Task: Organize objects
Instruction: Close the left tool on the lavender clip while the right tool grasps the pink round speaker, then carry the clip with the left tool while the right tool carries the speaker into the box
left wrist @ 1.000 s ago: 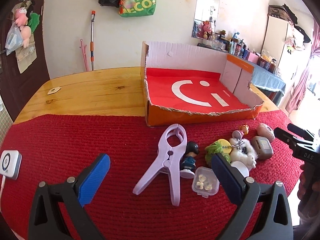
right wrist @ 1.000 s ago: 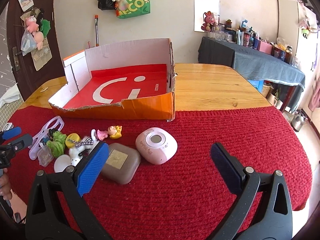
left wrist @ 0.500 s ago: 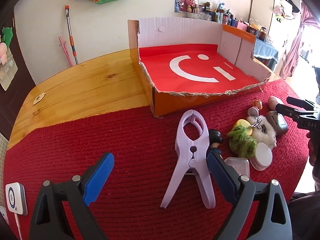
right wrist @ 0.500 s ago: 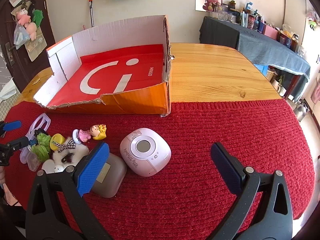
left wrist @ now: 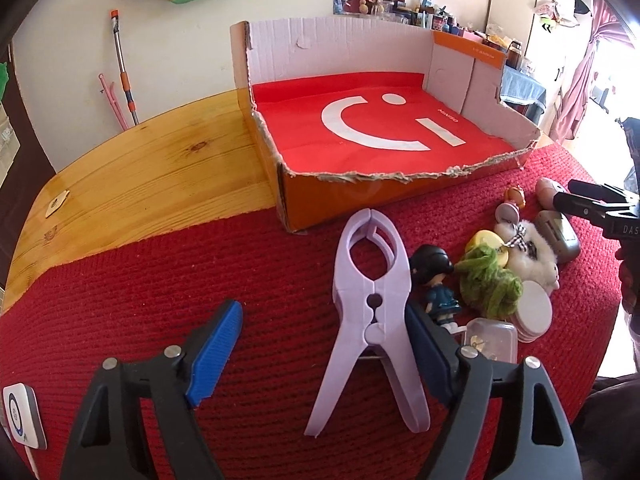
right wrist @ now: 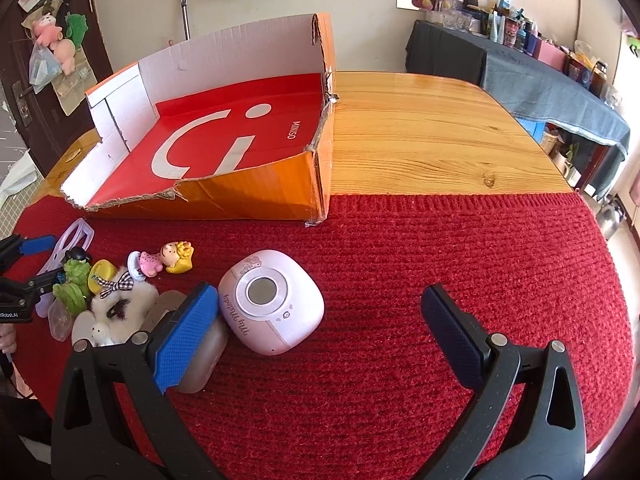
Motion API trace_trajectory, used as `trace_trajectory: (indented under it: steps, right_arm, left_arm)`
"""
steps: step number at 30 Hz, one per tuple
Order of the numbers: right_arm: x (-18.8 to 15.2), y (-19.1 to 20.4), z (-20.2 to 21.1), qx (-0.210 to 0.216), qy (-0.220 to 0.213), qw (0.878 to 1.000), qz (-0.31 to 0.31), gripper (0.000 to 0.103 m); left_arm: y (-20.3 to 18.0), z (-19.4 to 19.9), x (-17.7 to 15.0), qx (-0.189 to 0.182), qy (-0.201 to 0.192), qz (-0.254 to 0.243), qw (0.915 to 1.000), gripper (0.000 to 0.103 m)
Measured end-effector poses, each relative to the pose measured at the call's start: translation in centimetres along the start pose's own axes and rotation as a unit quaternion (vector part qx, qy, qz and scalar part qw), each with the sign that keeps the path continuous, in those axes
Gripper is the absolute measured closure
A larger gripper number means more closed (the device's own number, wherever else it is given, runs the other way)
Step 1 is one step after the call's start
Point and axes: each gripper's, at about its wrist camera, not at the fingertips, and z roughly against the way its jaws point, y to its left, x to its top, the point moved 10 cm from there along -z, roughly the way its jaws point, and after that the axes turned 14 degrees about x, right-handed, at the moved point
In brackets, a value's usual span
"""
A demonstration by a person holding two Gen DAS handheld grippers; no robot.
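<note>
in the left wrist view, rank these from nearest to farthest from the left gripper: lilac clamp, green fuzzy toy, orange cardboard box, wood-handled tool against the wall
Left gripper, jaws closing with the clamp between them:
1. Lilac clamp, between the fingers, close against the right pad.
2. Green fuzzy toy, just beyond, to the right on the red mat.
3. Orange cardboard box, farther back, centre.
4. Wood-handled tool, leaning on the far wall, upper left.

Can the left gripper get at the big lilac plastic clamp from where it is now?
Probably yes. The lilac plastic clamp lies flat between the closing left gripper fingers; only the dark-haired figurine crowds one side.
</note>
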Motion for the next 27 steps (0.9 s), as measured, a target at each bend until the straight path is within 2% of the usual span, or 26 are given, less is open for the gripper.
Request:
trace_trajectory:
  steps: [6, 13, 17, 18, 19, 22, 23, 27]
  right_arm:
    - [-0.3, 0.3, 0.2, 0.017, 0.007, 1.0, 0.015, 0.005]
    - [-0.1, 0.3, 0.1, 0.016, 0.025, 0.998, 0.057, 0.007]
    - [-0.2, 0.5, -0.6, 0.031, 0.035, 0.997, 0.06, 0.019]
    - [-0.3, 0.6, -1.0, 0.035, 0.04, 0.997, 0.058, 0.024]
    - [-0.2, 0.6, -1.0, 0.033, 0.033, 0.997, 0.06, 0.024]
    - [0.1, 0.8, -0.9, 0.032, 0.024, 0.997, 0.063, 0.045]
    - [0.1, 0.9, -0.8, 0.037, 0.022, 0.997, 0.061, 0.057]
    - [0.4, 0.9, -0.3, 0.051, 0.013, 0.998, 0.042, 0.057]
  left_arm:
    - [-0.8, 0.5, 0.1, -0.011, -0.013, -0.01, 0.9998, 0.039]
    - [-1.6, 0.8, 0.3, -0.02, -0.021, -0.013, 0.9995, 0.054]
    - [-2.0, 1.0, 0.3, -0.028, -0.025, -0.013, 0.9992, 0.065]
    - [-2.1, 1.0, 0.3, -0.03, -0.025, -0.01, 0.9992, 0.066]
    - [-2.1, 1.0, 0.3, -0.03, -0.025, -0.007, 0.9992, 0.066]
    - [-2.0, 1.1, 0.2, -0.03, -0.025, 0.001, 0.9992, 0.066]
    - [-1.9, 1.1, 0.3, -0.028, -0.025, 0.005, 0.9993, 0.067]
    - [-1.6, 2.0, 0.8, -0.029, -0.03, 0.024, 0.9988, 0.067]
